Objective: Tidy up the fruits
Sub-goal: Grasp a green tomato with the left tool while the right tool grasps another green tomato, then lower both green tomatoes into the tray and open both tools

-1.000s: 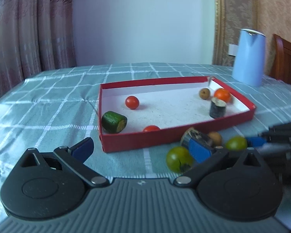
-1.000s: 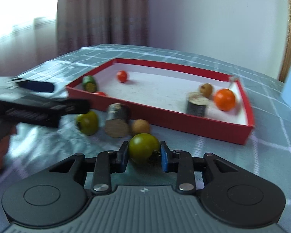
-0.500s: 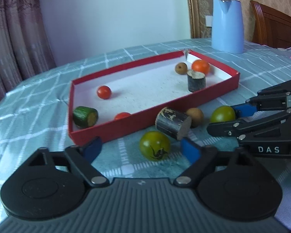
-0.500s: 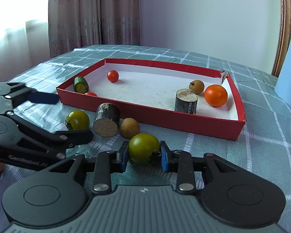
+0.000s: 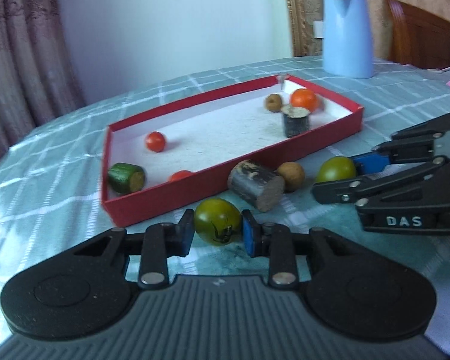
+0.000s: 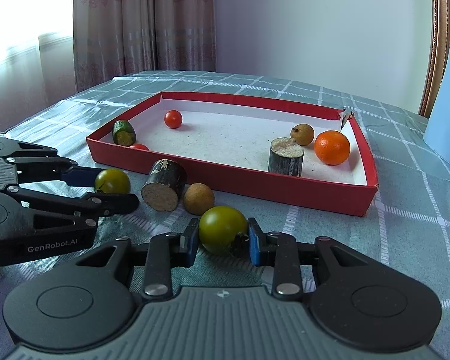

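Note:
My left gripper (image 5: 217,234) is shut on a green tomato (image 5: 217,220) on the tablecloth, in front of the red tray (image 5: 171,207). My right gripper (image 6: 222,238) is shut on a second green tomato (image 6: 222,229), also low over the cloth. Each gripper shows in the other's view: the right one (image 5: 342,177) and the left one (image 6: 105,183). Between them lie a dark cut cylinder (image 6: 165,184) and a brown longan (image 6: 198,198). Inside the tray are a red tomato (image 6: 173,119), a cucumber piece (image 6: 123,132), an orange (image 6: 332,147), a longan (image 6: 302,134) and an upright cylinder (image 6: 286,156).
A light blue kettle (image 5: 347,34) stands at the back right of the table, beyond the tray. A wooden chair (image 5: 429,39) is behind it. Curtains (image 6: 144,21) hang at the far left. The checked tablecloth (image 6: 420,198) covers the table.
My left gripper has moved forward and shut on the near green tomato; it was open around it before. My right gripper has kept its hold on its tomato.

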Available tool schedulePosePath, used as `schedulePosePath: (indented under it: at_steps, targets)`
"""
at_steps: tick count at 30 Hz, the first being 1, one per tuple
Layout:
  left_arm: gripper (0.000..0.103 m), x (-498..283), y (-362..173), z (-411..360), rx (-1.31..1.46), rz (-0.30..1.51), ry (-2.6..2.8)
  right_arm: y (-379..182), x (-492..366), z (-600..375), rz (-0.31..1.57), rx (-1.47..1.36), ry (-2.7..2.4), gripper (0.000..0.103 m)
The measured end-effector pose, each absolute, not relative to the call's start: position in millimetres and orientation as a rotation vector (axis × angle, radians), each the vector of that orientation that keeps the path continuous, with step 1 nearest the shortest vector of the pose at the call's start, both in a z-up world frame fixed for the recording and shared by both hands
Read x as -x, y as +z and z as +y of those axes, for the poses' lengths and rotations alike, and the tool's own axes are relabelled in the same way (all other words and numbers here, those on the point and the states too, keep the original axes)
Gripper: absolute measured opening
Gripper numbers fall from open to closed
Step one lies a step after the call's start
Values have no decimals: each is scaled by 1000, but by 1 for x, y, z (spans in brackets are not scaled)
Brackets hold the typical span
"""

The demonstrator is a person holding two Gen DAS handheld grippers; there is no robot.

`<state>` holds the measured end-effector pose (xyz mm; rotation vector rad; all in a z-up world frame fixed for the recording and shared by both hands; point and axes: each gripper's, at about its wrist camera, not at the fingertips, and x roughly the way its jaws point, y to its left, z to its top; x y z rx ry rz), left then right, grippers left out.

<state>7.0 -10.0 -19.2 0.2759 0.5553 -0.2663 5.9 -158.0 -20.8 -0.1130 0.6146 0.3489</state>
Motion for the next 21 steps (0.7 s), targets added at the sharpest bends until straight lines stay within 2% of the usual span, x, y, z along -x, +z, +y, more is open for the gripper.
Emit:
schedulePosePath:
  at_steps: [13,21]
  targets:
    - [30,-3,14,-8,-270,417,-170,-3,7,-164,490,113,301,32]
    - [30,-47,13,-8,-222,452,-119,15,-27,-161,467,117,270,32]
